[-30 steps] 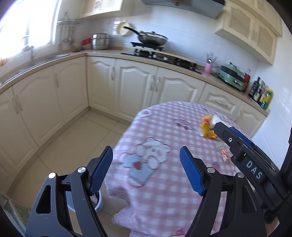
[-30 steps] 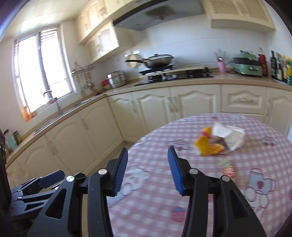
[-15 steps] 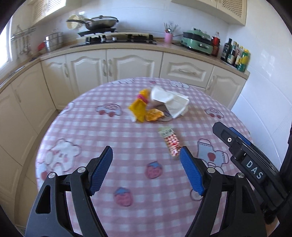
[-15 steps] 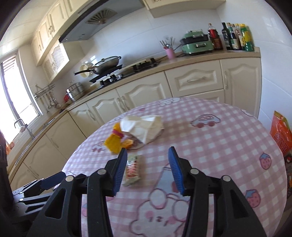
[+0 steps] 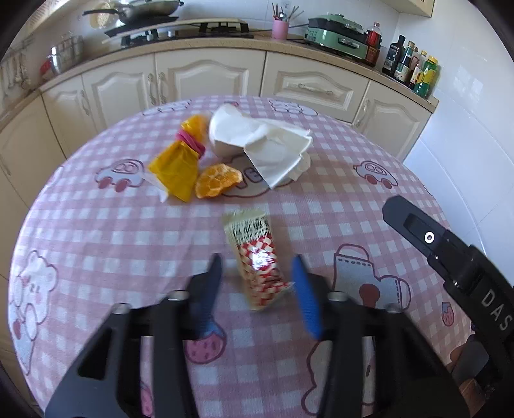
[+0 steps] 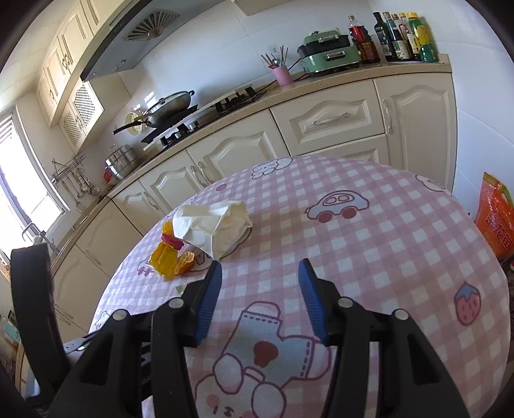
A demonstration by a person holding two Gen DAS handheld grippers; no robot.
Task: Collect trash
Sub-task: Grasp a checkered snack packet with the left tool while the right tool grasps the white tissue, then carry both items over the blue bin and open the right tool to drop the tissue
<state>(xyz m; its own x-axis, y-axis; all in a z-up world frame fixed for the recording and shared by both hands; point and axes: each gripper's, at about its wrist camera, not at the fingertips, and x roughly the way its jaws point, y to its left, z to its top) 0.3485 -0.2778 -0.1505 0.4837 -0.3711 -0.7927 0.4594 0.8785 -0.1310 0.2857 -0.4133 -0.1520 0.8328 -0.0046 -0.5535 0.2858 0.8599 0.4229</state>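
A red-and-white snack wrapper (image 5: 257,254) lies on the pink checked table (image 5: 96,231). My left gripper (image 5: 258,273) is open with its blue fingers on either side of the wrapper's near end, not touching it. Behind it lie an orange peel (image 5: 217,180), a yellow wrapper with a pink band (image 5: 181,160) and crumpled white tissue (image 5: 263,144). My right gripper (image 6: 259,276) is open and empty above the table, to the right of the tissue (image 6: 215,226) and yellow wrapper (image 6: 165,257).
Cream kitchen cabinets (image 5: 208,77) and a counter with a stove, pink cup (image 5: 280,27), green appliance and bottles (image 5: 414,67) stand behind the table. An orange bag (image 6: 496,222) sits on the floor at the right. The right gripper's body (image 5: 456,263) shows at the right.
Both grippers have swung toward the table and come closer to the trash. My left gripper has dropped low so its fingers now flank the snack wrapper. Both stay open.
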